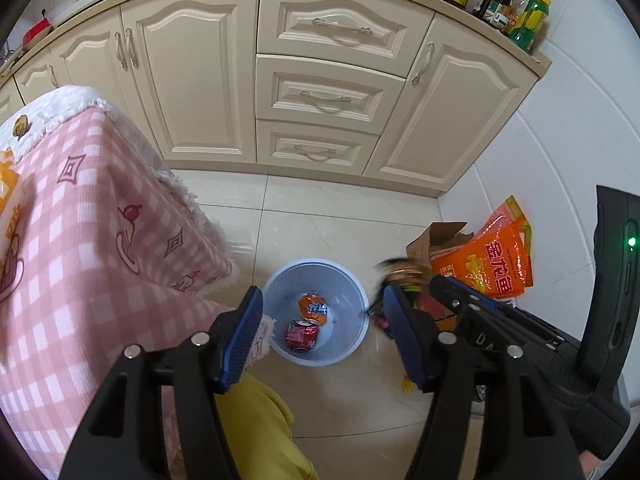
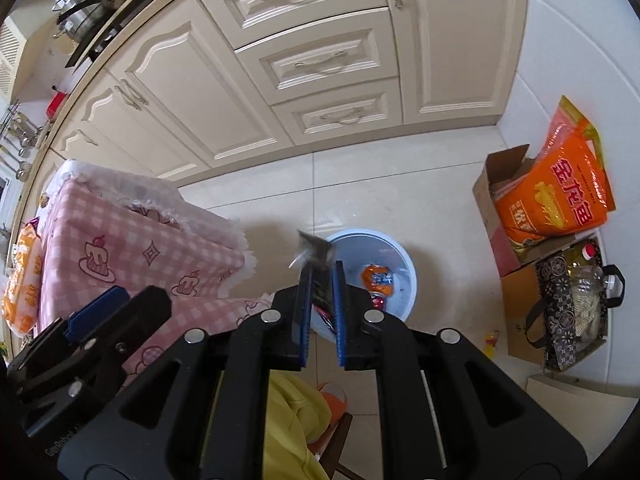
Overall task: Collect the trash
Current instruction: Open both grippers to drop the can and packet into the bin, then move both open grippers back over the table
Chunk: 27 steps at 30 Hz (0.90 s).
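Observation:
A pale blue trash bin (image 1: 280, 276) stands on the tiled floor below me; it also shows in the right wrist view (image 2: 400, 252). Inside lie a crushed orange can (image 1: 313, 308) and a crushed red can (image 1: 302, 334). My left gripper (image 1: 320, 308) is open and empty, hanging above the bin. My right gripper (image 2: 322, 280) is shut on a dark crinkled wrapper (image 2: 314, 252), held above the bin's left rim. In the left wrist view the right gripper (image 1: 400, 280) shows to the right of the bin with the wrapper (image 1: 398, 270) blurred at its tip.
A table with a pink checked cloth (image 1: 80, 220) stands left of the bin, with an orange snack packet (image 2: 22, 276) on it. Cream cabinets (image 1: 320, 100) line the back. A cardboard box (image 2: 496, 184) with an orange bag (image 2: 560, 196) and a patterned tote (image 2: 560, 312) stand at the right wall.

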Each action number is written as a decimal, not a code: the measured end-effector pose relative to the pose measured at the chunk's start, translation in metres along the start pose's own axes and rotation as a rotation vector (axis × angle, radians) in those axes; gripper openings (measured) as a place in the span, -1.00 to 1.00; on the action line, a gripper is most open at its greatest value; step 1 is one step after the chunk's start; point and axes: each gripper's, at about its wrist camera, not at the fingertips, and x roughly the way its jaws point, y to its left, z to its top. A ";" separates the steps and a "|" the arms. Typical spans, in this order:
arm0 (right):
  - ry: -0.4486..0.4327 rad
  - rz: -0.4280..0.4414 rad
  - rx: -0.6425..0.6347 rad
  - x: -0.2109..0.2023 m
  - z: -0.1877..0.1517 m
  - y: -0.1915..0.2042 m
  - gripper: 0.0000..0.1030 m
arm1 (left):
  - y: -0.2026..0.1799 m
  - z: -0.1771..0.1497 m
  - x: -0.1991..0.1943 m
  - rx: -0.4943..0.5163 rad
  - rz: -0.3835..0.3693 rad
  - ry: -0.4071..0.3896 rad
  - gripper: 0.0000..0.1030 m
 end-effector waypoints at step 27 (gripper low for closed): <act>-0.129 -0.085 0.028 -0.071 -0.033 -0.011 -0.04 | -0.027 -0.023 -0.044 0.068 -0.056 -0.049 0.20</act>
